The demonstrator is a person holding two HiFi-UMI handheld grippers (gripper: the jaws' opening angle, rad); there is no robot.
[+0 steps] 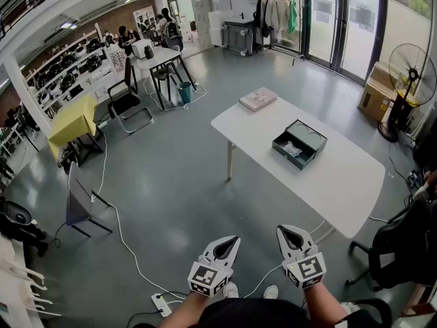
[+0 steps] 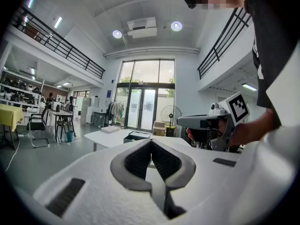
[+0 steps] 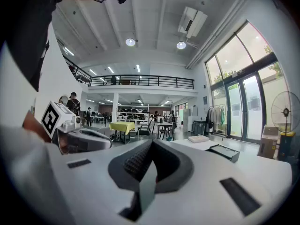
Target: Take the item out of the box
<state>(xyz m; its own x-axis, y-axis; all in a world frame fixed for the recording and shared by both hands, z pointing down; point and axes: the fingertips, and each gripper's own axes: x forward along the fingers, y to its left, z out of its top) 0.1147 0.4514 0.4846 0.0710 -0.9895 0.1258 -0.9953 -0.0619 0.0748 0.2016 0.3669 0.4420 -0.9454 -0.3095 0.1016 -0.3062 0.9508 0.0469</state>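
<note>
- Holding left gripper (image 1: 232,242) and right gripper (image 1: 283,231) side by side, well short of the white tabletop (image 1: 341,183).
- Both pairs of jaws together, gripping nothing.
- Open dark box (image 1: 300,143) on tabletop, pale item (image 1: 290,148) inside.

The left gripper (image 1: 237,238) and the right gripper (image 1: 280,228) are white with dark grey pads, and each carries a cube with black and white square patterns. Ahead of them stands a white table (image 1: 341,183) with a dark green box (image 1: 292,154) on it. The item (image 1: 290,147) inside looks pale, maybe white or light grey, and past the box lies a pinkish book (image 1: 258,99). The floor (image 1: 177,183) is shiny grey, and far off to the left of the left gripper are a bright yellow cloth (image 1: 72,118) and a blue-green bin (image 1: 185,91).
</note>
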